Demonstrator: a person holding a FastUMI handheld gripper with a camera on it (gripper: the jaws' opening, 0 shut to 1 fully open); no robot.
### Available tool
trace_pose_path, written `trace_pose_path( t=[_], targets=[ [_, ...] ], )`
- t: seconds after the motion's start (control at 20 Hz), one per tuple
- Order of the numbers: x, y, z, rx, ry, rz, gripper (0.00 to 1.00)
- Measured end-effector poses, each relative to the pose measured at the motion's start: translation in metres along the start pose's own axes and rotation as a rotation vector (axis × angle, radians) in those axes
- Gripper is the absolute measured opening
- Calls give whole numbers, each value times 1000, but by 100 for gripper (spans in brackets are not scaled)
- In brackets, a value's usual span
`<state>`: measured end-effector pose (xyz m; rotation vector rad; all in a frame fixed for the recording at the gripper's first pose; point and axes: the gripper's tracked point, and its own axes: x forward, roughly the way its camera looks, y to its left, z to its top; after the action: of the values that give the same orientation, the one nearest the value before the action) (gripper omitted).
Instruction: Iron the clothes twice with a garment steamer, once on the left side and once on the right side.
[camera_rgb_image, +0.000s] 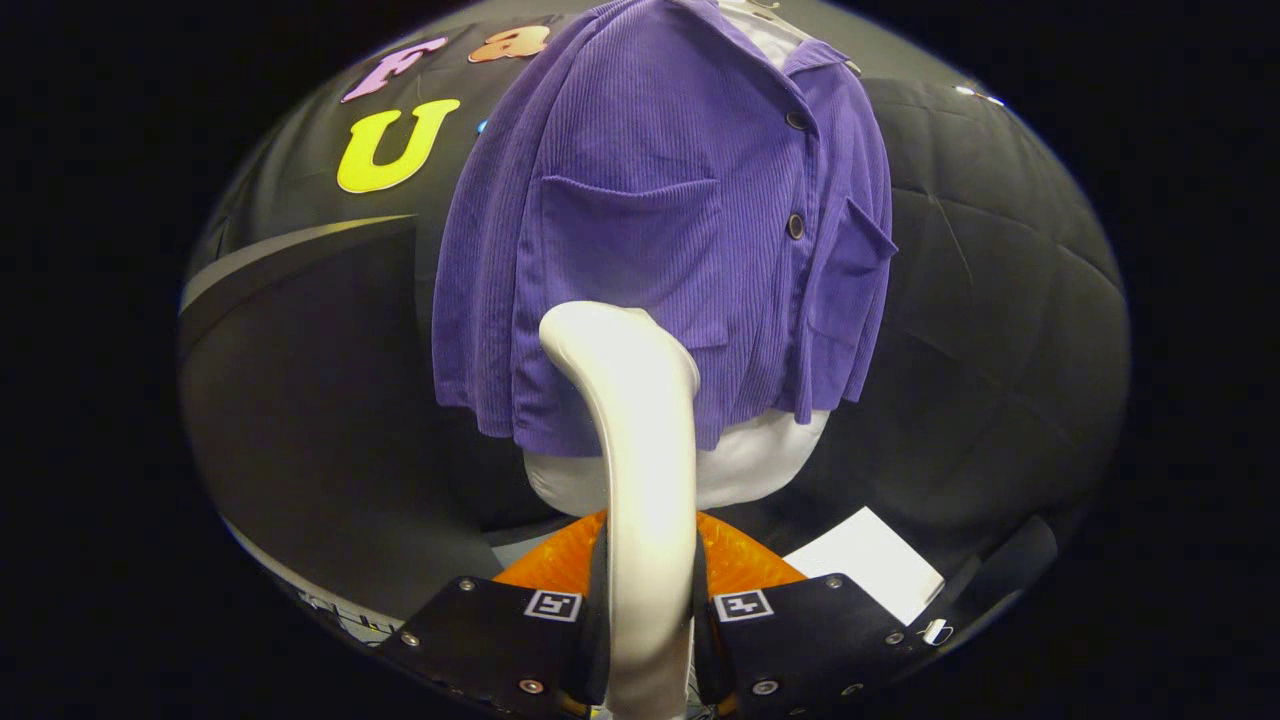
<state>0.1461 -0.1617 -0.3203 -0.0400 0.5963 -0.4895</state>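
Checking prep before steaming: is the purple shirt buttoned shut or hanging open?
Buttoned shut. The purple shirt hangs closed on the white mannequin, two dark buttons fastened down its front. The gripper is shut on the white steamer, raised before it.

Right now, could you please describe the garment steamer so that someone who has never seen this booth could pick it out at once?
Find the purple ribbed shirt hanging on a white mannequin torso against the black wall. The garment steamer rises in front of its lower hem, clamped between the gripper's black fingers. It is the one glossy cream-white curved handle, unlike the flat white sheet beside it.
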Motion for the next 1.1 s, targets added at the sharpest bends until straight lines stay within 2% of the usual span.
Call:
trace_pose_path(
  t=[0.25, 0.6, 0.95, 1.1],
  targets=[
    [-21, -14, -1, 21, 8, 25, 34],
    [-77, -71, 35, 61, -83, 112, 34],
    [-140, -139, 96, 108, -238, 175, 34],
    [-158, -164, 134, 122, -316, 172, 33]
  ],
)
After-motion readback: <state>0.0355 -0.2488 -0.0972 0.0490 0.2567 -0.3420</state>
